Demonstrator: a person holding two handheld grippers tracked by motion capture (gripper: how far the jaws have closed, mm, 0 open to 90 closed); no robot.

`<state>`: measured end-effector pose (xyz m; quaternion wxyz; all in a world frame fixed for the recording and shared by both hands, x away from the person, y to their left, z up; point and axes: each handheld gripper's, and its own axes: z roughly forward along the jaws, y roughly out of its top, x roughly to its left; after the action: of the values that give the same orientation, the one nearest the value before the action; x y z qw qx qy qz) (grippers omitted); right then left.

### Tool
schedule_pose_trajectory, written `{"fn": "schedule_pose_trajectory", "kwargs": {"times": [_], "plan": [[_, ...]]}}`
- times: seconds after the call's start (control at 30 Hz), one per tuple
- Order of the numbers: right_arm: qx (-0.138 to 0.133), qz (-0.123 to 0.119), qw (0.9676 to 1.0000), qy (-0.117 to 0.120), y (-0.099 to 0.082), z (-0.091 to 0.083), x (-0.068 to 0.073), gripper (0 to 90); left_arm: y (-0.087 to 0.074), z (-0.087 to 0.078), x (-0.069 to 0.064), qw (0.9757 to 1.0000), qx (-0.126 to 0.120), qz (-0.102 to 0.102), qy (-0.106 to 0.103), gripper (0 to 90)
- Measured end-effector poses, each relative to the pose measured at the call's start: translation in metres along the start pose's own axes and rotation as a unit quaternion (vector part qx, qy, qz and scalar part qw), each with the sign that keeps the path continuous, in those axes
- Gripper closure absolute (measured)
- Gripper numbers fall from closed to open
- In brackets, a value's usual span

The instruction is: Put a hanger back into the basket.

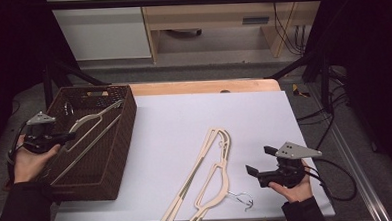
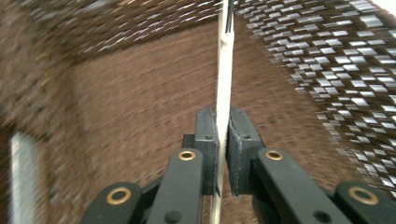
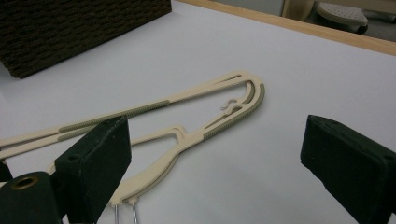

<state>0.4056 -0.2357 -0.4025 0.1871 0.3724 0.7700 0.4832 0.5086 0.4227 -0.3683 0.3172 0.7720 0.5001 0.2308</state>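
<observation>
At the left of the high view the left gripper (image 1: 67,137) is clenched on a cream hanger (image 1: 92,126), which slants inside the brown wicker basket (image 1: 117,159); in the left gripper view its pads pinch the hanger's thin edge; lower right, the right gripper (image 1: 260,161) hangs released, jaws wide, near the hangers on the white table (image 1: 169,116), stacked at lower centre (image 1: 207,175).

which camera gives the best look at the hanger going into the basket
The high view: the hanger shows whole inside the basket, held by the left claw. The left gripper view shows just its thin edge. The right gripper view shows other hangers.
</observation>
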Motion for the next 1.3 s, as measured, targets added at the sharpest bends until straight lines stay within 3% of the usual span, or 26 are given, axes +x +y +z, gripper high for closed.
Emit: {"fn": "schedule_pose_trajectory", "kwargs": {"times": [0.1, 0.17, 0.3, 0.47, 0.57, 0.73, 0.77, 0.87, 1.0, 1.3], "plan": [[0.004, -0.002, 1.0, 0.002, 0.0, 0.002, 0.001, 8.8, -0.003, 0.002, 0.007, 0.9993, 0.013, -0.031, 0.014, 81.6], [0.005, -0.002, 1.0, 0.002, -0.001, 0.003, 0.001, 8.9, -0.004, 0.002, 0.011, 0.9985, 0.031, -0.036, 0.026, 79.2], [0.007, -0.003, 1.0, 0.002, -0.001, 0.004, 0.001, 8.9, -0.006, -0.002, 0.014, 0.9972, 0.03, -0.051, 0.046, 73.3], [0.009, -0.005, 0.9999, 0.004, -0.001, 0.004, 0.001, 8.9, -0.007, -0.016, 0.013, 0.9955, 0.001, -0.058, 0.074, 63.7], [0.007, -0.002, 1.0, 0.004, -0.001, 0.004, 0.002, 9.0, -0.007, -0.026, 0.009, 0.9954, -0.021, -0.056, 0.076, 58.5], [0.008, -0.003, 0.9999, 0.006, -0.001, 0.004, 0.002, 9.3, -0.005, -0.042, -0.011, 0.9949, -0.076, -0.052, 0.041, 49.2], [0.007, -0.001, 1.0, 0.005, -0.001, 0.005, 0.002, 9.3, -0.004, -0.043, -0.017, 0.9937, -0.091, -0.057, 0.032, 47.4], [0.008, -0.001, 0.9999, 0.006, -0.002, 0.005, 0.002, 9.6, 0.0, -0.048, -0.036, 0.9921, -0.118, -0.04, 0.017, 39.1], [0.007, 0.001, 1.0, 0.007, -0.001, 0.005, 0.002, 9.9, 0.006, -0.051, -0.059, 0.9882, -0.151, -0.024, -0.012, 28.7], [0.006, 0.001, 0.9999, 0.009, -0.001, 0.005, 0.003, 10.3, 0.016, -0.049, -0.121, 0.9794, -0.189, 0.004, -0.072, 11.2]]}}
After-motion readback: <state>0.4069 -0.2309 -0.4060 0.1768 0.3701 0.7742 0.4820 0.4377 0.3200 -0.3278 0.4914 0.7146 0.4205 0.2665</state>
